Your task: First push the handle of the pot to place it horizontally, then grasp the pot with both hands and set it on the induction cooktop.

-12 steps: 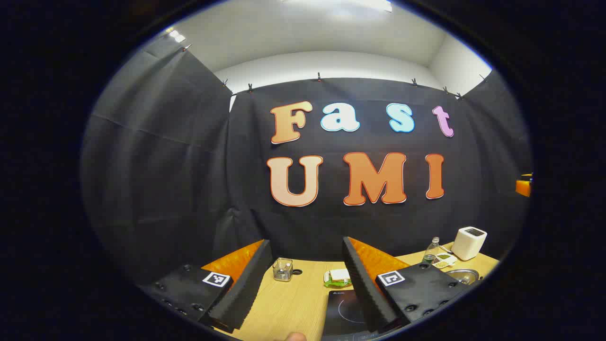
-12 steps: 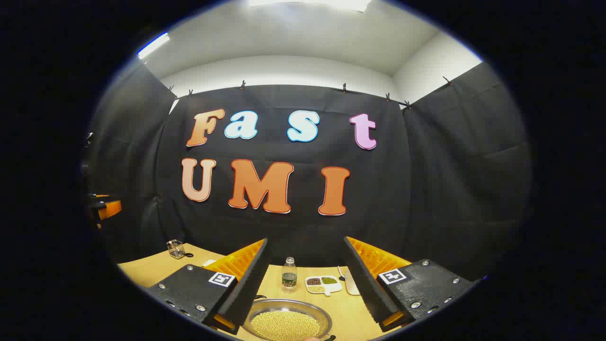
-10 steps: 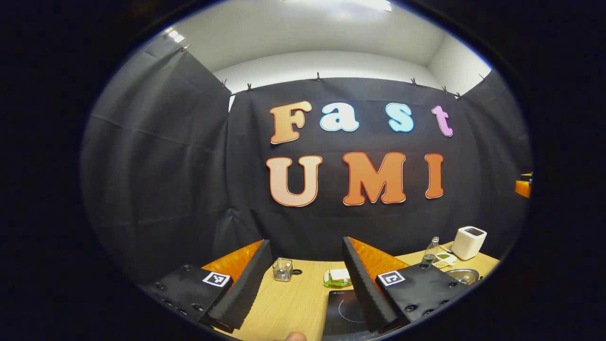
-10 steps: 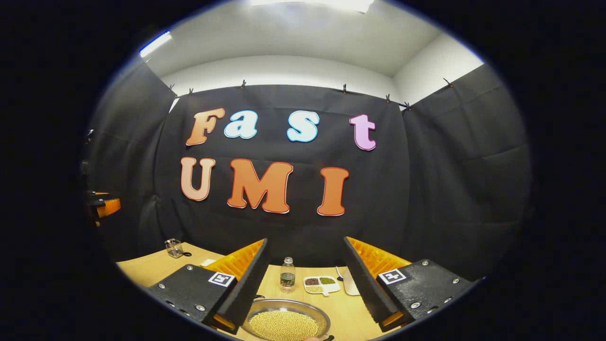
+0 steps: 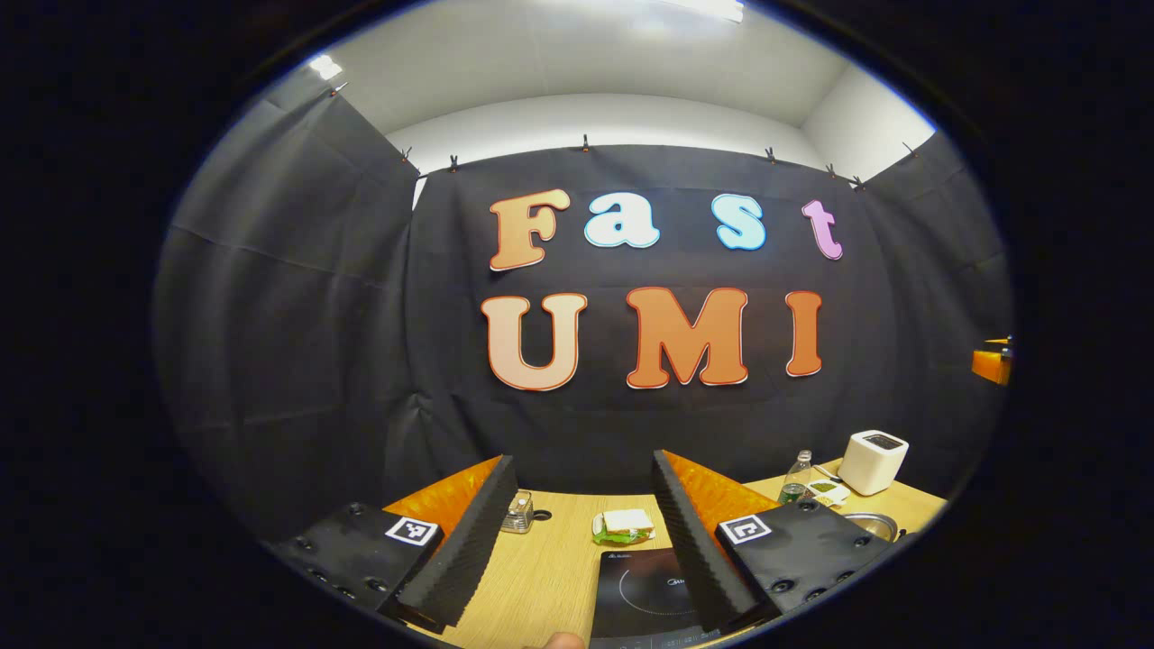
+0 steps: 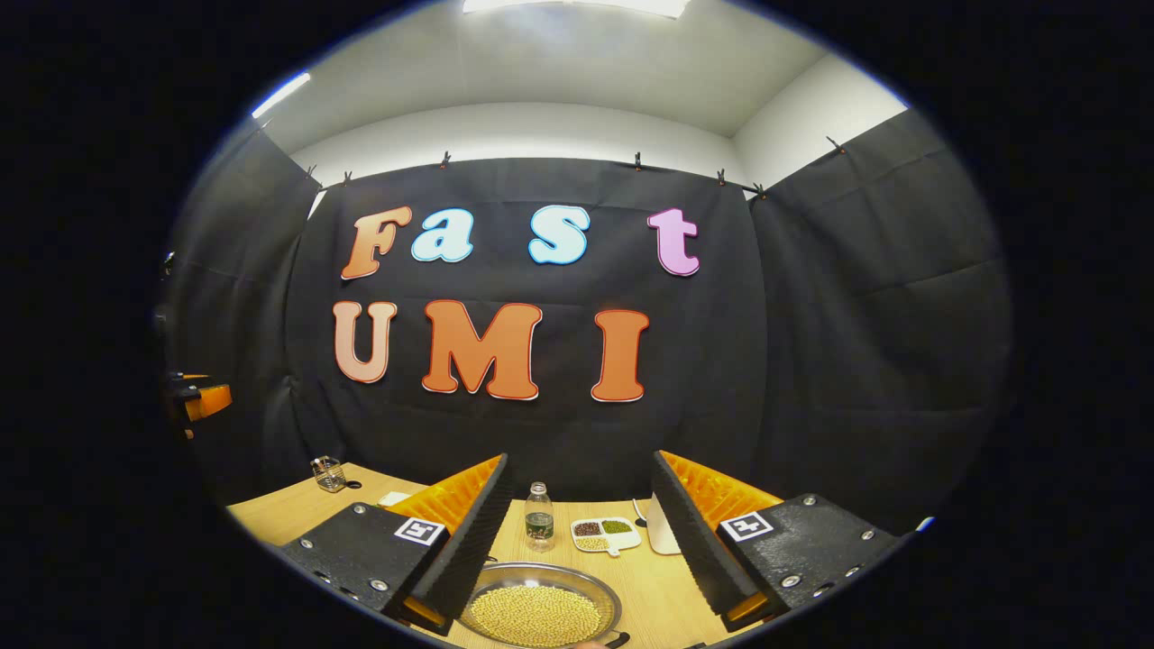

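Left gripper [image 5: 577,541] held above the wooden table [image 5: 550,577], jaws wide, nothing between; induction cooktop [image 5: 640,590] at 6 o'clock, just past the fingers. Farther, sandwich on a green wrapper [image 5: 620,525] at 12, glass jar [image 5: 518,512] at 11, white box [image 5: 872,461] at 2. Right gripper [image 6: 577,541] likewise wide and empty; pot [image 6: 539,613] of yellow beans at 6 between its fingers. Beyond, bottle [image 6: 539,528] and divided dish [image 6: 606,534] near 12.

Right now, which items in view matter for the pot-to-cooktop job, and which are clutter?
Job: pot of yellow beans, induction cooktop, left gripper, right gripper.
Clutter: water bottle, divided bean dish, glass jar, sandwich, white appliance.
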The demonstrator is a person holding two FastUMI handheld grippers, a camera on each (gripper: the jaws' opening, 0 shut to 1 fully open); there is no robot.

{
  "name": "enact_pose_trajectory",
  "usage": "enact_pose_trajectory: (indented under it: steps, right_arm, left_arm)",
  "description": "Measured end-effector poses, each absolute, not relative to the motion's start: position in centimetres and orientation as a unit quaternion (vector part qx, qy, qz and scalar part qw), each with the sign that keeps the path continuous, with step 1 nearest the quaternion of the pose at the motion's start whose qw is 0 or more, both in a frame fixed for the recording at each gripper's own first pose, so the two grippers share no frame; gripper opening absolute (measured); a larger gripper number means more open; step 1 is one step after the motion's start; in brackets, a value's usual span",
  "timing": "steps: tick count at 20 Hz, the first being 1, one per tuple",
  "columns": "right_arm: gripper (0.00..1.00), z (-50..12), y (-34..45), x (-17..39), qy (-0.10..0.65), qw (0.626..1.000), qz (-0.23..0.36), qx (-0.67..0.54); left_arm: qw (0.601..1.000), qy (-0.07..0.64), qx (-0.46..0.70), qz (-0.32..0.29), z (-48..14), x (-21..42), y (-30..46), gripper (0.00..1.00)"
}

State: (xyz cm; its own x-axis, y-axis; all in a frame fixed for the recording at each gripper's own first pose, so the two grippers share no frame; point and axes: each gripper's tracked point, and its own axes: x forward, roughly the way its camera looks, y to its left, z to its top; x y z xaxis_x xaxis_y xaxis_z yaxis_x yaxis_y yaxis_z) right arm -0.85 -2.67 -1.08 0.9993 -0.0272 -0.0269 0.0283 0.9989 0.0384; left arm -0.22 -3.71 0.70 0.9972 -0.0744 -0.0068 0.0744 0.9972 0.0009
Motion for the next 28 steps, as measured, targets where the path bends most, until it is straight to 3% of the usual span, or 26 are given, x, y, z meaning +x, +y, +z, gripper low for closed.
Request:
enact_pose_trajectory:
  steps: [3,4,15,22,28]
  right_arm:
    - [1.00,-1.2,-3.1,-0.7,0.014,1.000,-0.014,0.024]
    - [0.95,-1.3,-3.2,-0.7,0.015,0.999,-0.015,0.024]
    - [0.93,-2.3,-4.5,-0.8,0.028,0.998,-0.019,0.044]
    - [0.67,-3.5,-3.7,-1.0,0.040,0.999,0.001,0.032]
    - [0.35,-5.3,-3.1,-1.6,0.053,0.998,0.004,0.023]
  left_arm:
    - [0.999,-0.005,0.003,-0.039,1.4,-0.7,-4.0,0.99]
    - [0.999,-0.007,0.005,-0.039,1.6,-0.7,-4.1,0.98]
    - [0.999,-0.015,0.013,-0.038,2.4,-1.3,-4.8,0.98]
    - [0.999,-0.012,0.014,-0.037,2.4,-1.4,-4.8,0.96]
    - [0.999,-0.005,0.011,-0.035,1.9,-1.2,-4.7,0.96]
